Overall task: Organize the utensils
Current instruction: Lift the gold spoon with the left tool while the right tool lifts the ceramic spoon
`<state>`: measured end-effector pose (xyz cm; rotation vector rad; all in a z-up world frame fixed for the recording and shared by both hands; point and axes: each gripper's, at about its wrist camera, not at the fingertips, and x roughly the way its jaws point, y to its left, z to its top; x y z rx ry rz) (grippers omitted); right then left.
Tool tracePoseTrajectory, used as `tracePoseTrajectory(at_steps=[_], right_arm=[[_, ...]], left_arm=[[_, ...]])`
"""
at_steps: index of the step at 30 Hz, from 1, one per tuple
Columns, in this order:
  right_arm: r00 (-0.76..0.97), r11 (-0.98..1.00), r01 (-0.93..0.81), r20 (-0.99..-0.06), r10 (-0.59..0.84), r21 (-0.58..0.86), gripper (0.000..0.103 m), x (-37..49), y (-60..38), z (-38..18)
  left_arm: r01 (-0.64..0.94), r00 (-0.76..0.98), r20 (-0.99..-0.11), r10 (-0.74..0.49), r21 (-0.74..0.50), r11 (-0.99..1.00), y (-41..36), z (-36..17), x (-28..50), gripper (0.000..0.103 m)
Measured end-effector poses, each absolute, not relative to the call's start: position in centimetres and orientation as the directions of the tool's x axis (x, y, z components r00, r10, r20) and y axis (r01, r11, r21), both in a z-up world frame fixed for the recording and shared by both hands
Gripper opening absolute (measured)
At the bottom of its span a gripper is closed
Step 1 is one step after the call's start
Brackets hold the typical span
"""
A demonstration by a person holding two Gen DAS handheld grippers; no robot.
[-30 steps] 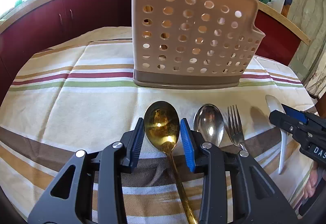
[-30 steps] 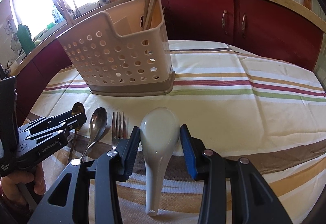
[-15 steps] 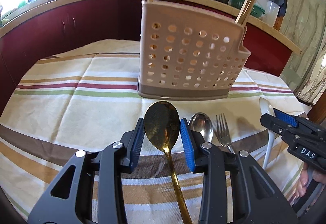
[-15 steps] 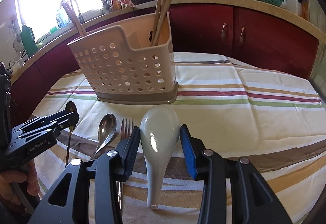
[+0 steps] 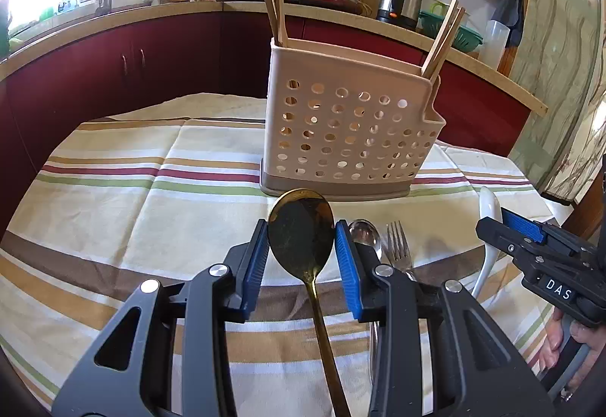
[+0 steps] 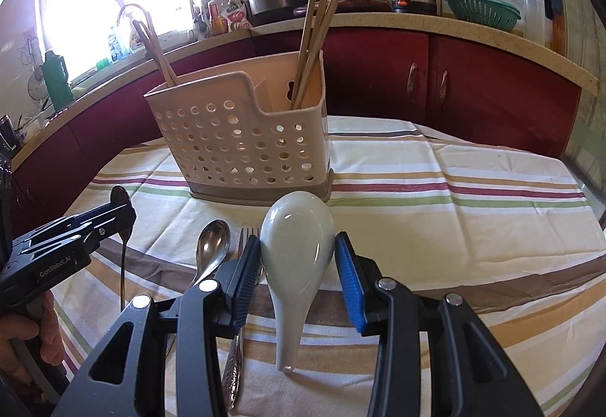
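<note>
Nearest, at 6 o'clock: left gripper (image 5: 302, 254) clamped on gold spoon (image 5: 301, 227), right gripper (image 6: 297, 267) clamped on white spoon (image 6: 297, 239), both raised off the cloth. Between them, steel spoon (image 6: 213, 241) and fork (image 6: 248, 239) lie unsorted; at 12 o'clock the caddy (image 6: 242, 148) holds only chopsticks (image 6: 316, 27), so four pieces remain.

- I see a gold spoon (image 5: 301, 229), bowl up, lifted.
- White ceramic spoon (image 6: 297, 250), also lifted.
- Steel spoon (image 6: 214, 242) and fork (image 6: 248, 239) lie flat before the perforated caddy (image 6: 242, 148).
</note>
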<state>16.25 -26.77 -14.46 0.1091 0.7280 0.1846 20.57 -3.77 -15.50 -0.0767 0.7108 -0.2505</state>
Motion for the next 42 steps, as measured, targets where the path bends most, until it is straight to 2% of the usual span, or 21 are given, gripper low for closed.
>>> tracePoseTrajectory(at_steps=[21,22,23,30,37,42], right_arm=[[0.762,0.981,-0.13,-0.618,0.191,0.144,0.041,14.2,-25.9,-13.0],[0.764,0.981,-0.13,-0.617,0.192,0.143,0.041,14.1,-25.9,-12.9],[0.765,0.981,-0.13,-0.615,0.191,0.143,0.041,14.0,-25.9,-12.9],[0.772,0.981,-0.132,-0.606,0.192,0.144,0.041,13.5,-25.8,-12.6],[0.765,0.98,-0.131,-0.614,0.196,0.15,0.041,13.5,-25.9,-13.0],[0.765,0.979,-0.126,-0.613,0.197,0.157,0.041,13.8,-26.4,-13.1]], left_arm=[[0.211,0.754,-0.598,-0.27,-0.168,0.963,-2.9,-13.8,18.2,0.034],[0.211,0.756,-0.596,-0.271,-0.169,0.963,-2.9,-13.7,18.1,0.027],[0.23,0.754,-0.59,-0.291,-0.178,0.957,-2.8,-13.6,18.0,0.012],[0.237,0.753,-0.587,-0.296,-0.178,0.955,-2.9,-13.5,17.6,0.011],[0.264,0.7,-0.636,-0.323,-0.19,0.946,-3.8,-14.9,18.3,0.012],[0.268,0.65,-0.687,-0.324,-0.192,0.944,-4.9,-16.8,19.2,0.017]])
